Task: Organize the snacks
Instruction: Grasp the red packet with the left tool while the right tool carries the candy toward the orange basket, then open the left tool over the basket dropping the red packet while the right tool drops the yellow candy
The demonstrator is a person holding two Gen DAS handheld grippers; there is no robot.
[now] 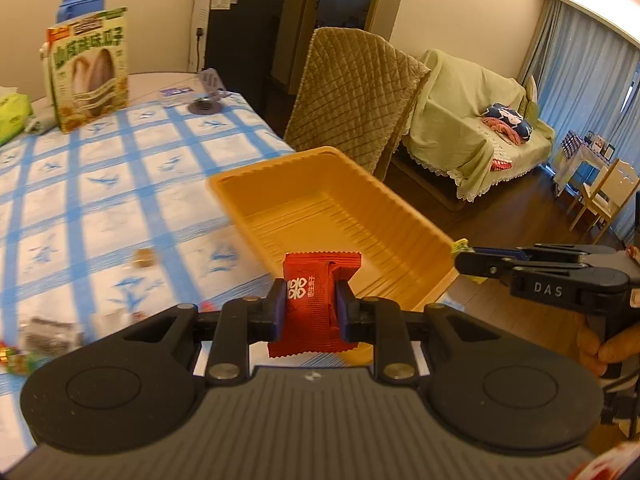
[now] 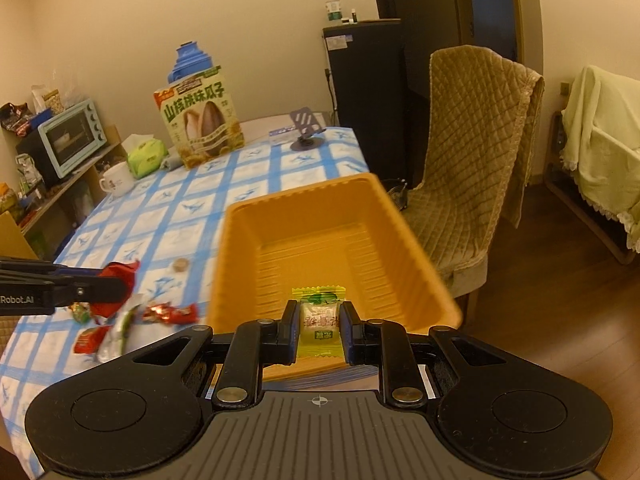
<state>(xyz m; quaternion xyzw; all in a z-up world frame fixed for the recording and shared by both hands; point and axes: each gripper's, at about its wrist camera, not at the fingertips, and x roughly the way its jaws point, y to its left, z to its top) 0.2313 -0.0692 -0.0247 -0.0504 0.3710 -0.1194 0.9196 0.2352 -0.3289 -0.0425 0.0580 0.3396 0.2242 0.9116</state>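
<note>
An orange plastic tray (image 1: 256, 184) (image 2: 240, 264) sits near the right edge of the blue-checked table, with nothing inside it. My left gripper (image 1: 311, 300) is shut on a red snack packet (image 1: 316, 300) and hovers just before the tray's near rim. My right gripper (image 2: 320, 322) is shut on a yellow-green snack packet (image 2: 320, 320) over the tray's near end. In the left wrist view the right gripper (image 1: 466, 260) comes in from the right at the tray's corner. In the right wrist view the left gripper (image 2: 120, 284) enters from the left with the red packet (image 2: 120, 276).
Several loose wrapped snacks (image 2: 132, 320) lie on the tablecloth left of the tray, and a small brown piece (image 2: 180, 265) lies further back. A sunflower-seed box (image 2: 200, 120), tissue pack (image 2: 146, 158), mug (image 2: 116, 179) and phone stand (image 2: 306, 128) stand at the far end. A quilted chair (image 2: 472, 152) is beside the table.
</note>
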